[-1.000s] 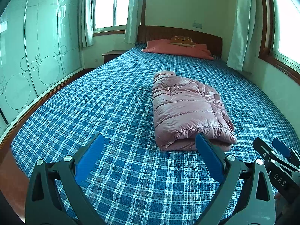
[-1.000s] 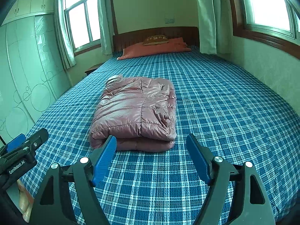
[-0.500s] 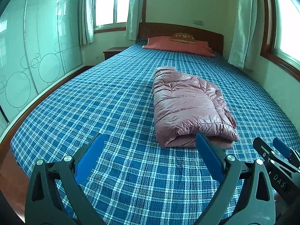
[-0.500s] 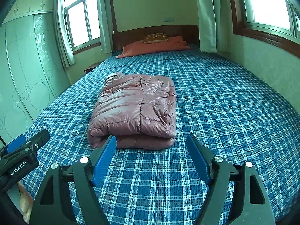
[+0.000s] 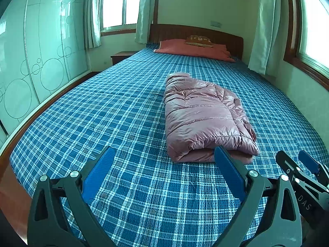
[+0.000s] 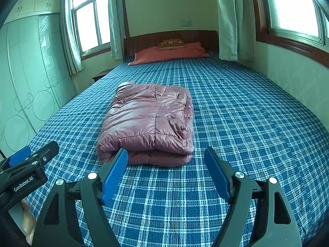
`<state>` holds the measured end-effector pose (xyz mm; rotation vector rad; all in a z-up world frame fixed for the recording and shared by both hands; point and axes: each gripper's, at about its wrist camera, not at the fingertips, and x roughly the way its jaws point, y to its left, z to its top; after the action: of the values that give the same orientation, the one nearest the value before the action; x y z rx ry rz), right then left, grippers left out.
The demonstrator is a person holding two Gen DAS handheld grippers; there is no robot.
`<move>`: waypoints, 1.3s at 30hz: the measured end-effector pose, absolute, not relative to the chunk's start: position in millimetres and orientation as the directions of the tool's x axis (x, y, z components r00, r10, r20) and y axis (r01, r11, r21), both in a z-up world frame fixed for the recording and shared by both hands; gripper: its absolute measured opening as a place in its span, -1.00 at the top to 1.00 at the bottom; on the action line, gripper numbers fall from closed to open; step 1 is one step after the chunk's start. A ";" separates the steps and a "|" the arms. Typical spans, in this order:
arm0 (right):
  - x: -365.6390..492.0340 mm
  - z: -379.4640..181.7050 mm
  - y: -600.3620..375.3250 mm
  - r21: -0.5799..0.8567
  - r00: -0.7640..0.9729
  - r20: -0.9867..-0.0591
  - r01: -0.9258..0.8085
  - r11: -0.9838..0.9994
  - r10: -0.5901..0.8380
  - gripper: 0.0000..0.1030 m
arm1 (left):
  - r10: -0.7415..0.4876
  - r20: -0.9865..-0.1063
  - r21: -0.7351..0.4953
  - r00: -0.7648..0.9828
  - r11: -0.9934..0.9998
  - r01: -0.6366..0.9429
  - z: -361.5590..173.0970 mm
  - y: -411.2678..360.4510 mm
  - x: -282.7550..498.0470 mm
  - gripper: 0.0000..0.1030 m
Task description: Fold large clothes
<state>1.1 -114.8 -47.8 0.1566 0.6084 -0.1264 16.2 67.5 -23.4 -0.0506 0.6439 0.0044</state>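
A pink puffer jacket [image 5: 203,115] lies folded in a thick bundle on the blue plaid bed [image 5: 102,113]; it also shows in the right wrist view [image 6: 150,121]. My left gripper [image 5: 164,154] is open and empty, held above the bed's near end, short of the jacket and to its left. My right gripper [image 6: 165,152] is open and empty, just in front of the jacket's near folded edge. Each gripper shows at the edge of the other's view, the right one [image 5: 302,166] and the left one [image 6: 30,156].
A red pillow [image 5: 193,49] and a small cushion [image 5: 198,40] lie at the headboard. A glass-fronted wardrobe [image 5: 30,61] runs along the left. A wall with a window [image 6: 292,6] borders the bed's right side. A bedside cabinet [image 5: 121,56] stands at the far left.
Both grippers have drawn back a little and tilted up, so the jacket sits slightly farther off. The jacket has not moved. Both stay open.
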 end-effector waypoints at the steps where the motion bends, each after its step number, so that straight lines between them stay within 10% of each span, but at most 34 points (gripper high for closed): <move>1: 1.0 -48.0 -115.0 0.109 0.814 -0.577 0.165 0.980 -0.073 -0.47 | -0.013 -0.600 -0.046 0.800 0.999 -0.018 -23.5 67.1 16.5 -0.90; 39: 2.7 -50.7 -118.4 0.110 0.814 -0.577 0.161 0.981 -0.069 -0.47 | -0.011 -0.586 -0.030 0.811 1.000 -0.007 -19.8 63.0 18.7 -0.90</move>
<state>2.7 -118.4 -50.7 0.1564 0.6085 -0.1236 18.7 63.0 -19.8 -0.0308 0.6258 -0.0022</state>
